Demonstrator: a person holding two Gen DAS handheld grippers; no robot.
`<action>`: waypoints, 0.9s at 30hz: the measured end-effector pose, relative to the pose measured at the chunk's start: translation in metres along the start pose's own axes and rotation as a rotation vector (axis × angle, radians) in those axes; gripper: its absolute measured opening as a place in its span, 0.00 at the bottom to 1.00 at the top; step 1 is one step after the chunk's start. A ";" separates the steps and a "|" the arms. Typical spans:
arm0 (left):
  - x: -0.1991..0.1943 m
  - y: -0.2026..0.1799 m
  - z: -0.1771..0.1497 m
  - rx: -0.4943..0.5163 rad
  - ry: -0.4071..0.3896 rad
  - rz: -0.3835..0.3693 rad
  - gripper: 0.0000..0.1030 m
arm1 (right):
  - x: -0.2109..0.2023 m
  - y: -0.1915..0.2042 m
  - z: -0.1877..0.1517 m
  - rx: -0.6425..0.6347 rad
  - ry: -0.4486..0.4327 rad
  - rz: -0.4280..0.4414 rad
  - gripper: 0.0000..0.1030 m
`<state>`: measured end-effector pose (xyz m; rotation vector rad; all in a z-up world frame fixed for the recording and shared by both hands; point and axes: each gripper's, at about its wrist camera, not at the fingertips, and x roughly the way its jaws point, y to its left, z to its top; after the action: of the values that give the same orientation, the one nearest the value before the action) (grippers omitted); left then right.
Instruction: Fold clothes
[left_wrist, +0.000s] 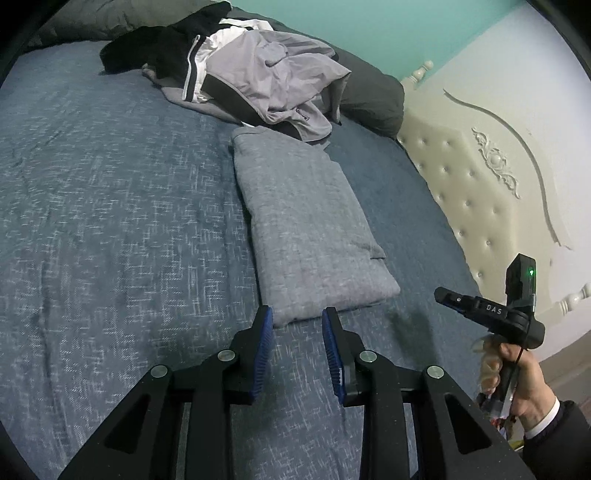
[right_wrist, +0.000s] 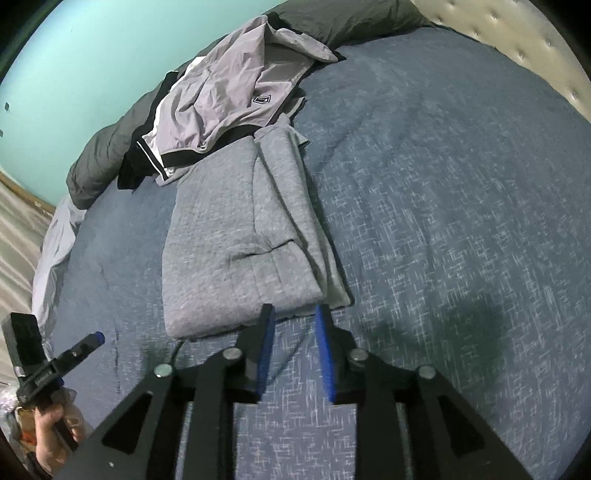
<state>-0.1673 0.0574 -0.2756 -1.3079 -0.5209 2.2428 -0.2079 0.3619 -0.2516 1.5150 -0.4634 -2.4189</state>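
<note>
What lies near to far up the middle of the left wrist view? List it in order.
left gripper with its fingers apart → folded grey garment → heap of unfolded clothes → dark grey pillow → teal wall.

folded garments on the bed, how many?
1: the folded grey garment lies flat on the blue bedspread, just ahead of both grippers. The unfolded clothes pile beyond it may hide more.
</note>
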 end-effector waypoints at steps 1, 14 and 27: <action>-0.005 0.005 -0.001 -0.006 0.001 0.001 0.35 | 0.000 -0.001 0.000 0.004 0.003 0.008 0.31; 0.056 0.013 0.013 -0.061 0.077 -0.043 0.56 | 0.055 -0.019 0.025 -0.015 0.084 0.093 0.60; 0.123 0.031 0.029 -0.121 0.128 -0.118 0.62 | 0.113 -0.029 0.049 -0.056 0.173 0.157 0.68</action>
<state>-0.2519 0.1016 -0.3646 -1.4310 -0.6767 2.0440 -0.3019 0.3534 -0.3361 1.5837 -0.4556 -2.1436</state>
